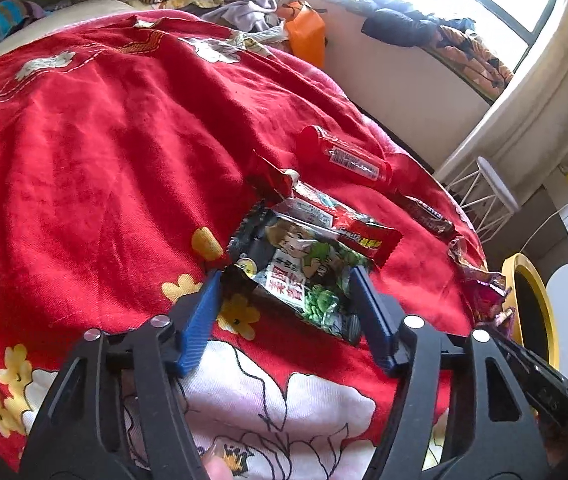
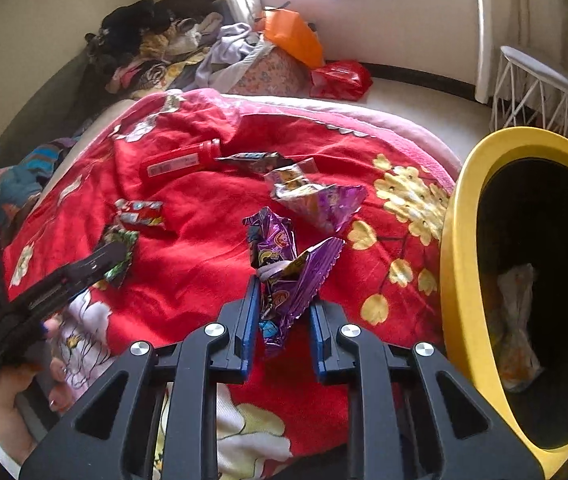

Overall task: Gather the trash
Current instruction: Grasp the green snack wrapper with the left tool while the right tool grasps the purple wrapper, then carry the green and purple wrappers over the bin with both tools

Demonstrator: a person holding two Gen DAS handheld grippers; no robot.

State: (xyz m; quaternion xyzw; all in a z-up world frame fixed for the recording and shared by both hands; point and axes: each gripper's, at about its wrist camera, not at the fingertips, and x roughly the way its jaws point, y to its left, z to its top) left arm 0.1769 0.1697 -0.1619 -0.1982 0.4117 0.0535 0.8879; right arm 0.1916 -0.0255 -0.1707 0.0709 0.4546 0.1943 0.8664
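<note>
on the red floral blanket (image 1: pixel 95 152) we had both grippers down — left gripper (image 1: pixel 288 280) open astride the green wrapper (image 1: pixel 304 276), right gripper (image 2: pixel 285 292) pinching the purple wrapper (image 2: pixel 284 280), yellow bin (image 2: pixel 460 280) just right.

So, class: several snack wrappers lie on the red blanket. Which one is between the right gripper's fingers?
The crumpled purple wrapper nearest the yellow bin. The right gripper is closed on its lower end; the other purple wrapper lies farther off, untouched.
</note>
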